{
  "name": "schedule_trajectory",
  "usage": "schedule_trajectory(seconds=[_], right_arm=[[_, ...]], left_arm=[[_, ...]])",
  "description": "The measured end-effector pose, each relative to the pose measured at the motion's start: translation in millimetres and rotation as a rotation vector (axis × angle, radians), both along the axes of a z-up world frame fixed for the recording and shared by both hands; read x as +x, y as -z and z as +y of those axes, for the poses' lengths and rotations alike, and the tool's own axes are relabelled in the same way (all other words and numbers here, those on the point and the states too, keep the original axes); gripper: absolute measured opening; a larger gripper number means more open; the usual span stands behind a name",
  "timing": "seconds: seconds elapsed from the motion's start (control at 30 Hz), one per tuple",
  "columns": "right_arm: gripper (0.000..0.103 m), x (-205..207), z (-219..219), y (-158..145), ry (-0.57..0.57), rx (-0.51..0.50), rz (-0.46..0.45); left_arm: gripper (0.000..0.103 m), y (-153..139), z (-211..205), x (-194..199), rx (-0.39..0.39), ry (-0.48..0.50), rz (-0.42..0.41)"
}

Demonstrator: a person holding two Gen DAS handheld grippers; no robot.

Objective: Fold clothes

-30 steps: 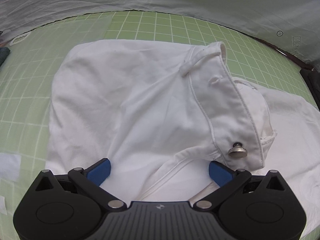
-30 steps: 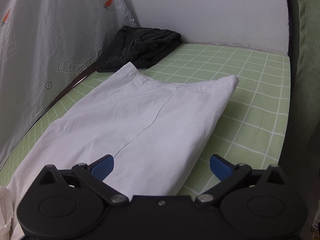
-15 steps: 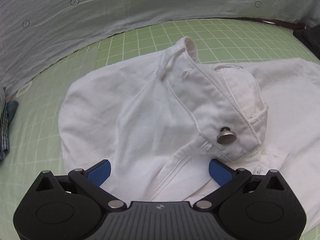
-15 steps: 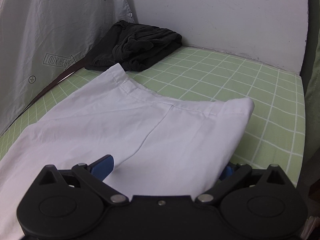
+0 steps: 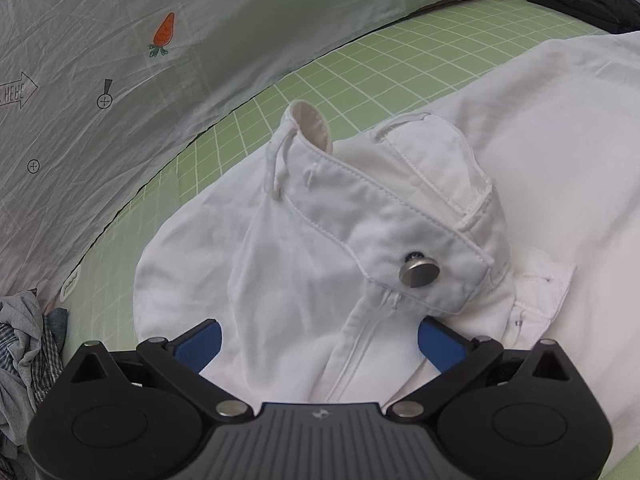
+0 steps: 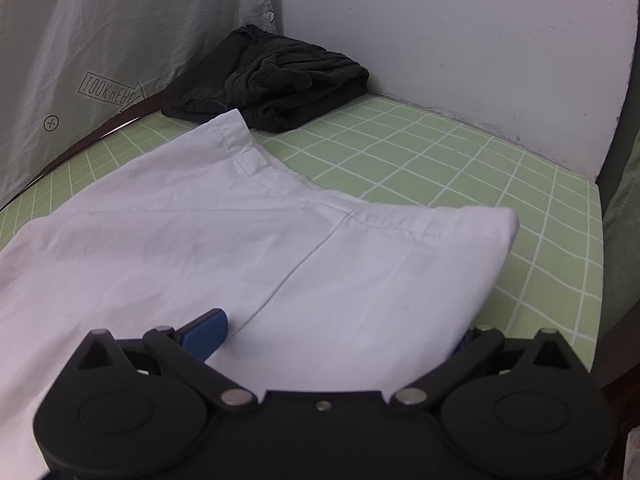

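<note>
Left hand-held gripper [image 5: 319, 338] and right hand-held gripper [image 6: 340, 334] both spread wide.

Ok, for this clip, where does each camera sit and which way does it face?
Left wrist: on the left claw, looking down its open blue fingers at the waistband and metal button of the white trousers.
Right wrist: on the right claw, open, facing the trouser hem end, with the dark folded garment behind.
Shared: the trousers, the green grid mat and the dark garment.
</note>
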State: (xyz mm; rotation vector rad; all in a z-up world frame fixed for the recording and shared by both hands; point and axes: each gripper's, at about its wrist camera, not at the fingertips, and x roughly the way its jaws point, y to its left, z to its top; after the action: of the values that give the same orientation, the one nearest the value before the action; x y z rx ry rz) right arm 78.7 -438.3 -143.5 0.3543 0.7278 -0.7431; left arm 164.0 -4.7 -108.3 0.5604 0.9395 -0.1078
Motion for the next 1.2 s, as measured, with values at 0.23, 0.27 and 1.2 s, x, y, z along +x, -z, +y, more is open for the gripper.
schedule_trajectory(seconds=[0.23, 0.27, 1.2], right_arm=[[0.103, 2.2, -6.9, 0.4, 0.018, 0.001, 0.003], [0.103, 2.1, -8.0, 0.2, 0.018, 0.004, 0.004], [0.038, 6.6, -31.9, -12.7, -0.027, 0.047, -0.042]], left_arm=[[0.103, 1.9, 6.4, 0.9, -0.05, -0.025, 0.015], [0.103, 2.9, 8.1, 0.9, -0.06, -0.031, 0.017], [0.103, 16.0, 4.4, -3.4, -0.028, -0.017, -0.018]])
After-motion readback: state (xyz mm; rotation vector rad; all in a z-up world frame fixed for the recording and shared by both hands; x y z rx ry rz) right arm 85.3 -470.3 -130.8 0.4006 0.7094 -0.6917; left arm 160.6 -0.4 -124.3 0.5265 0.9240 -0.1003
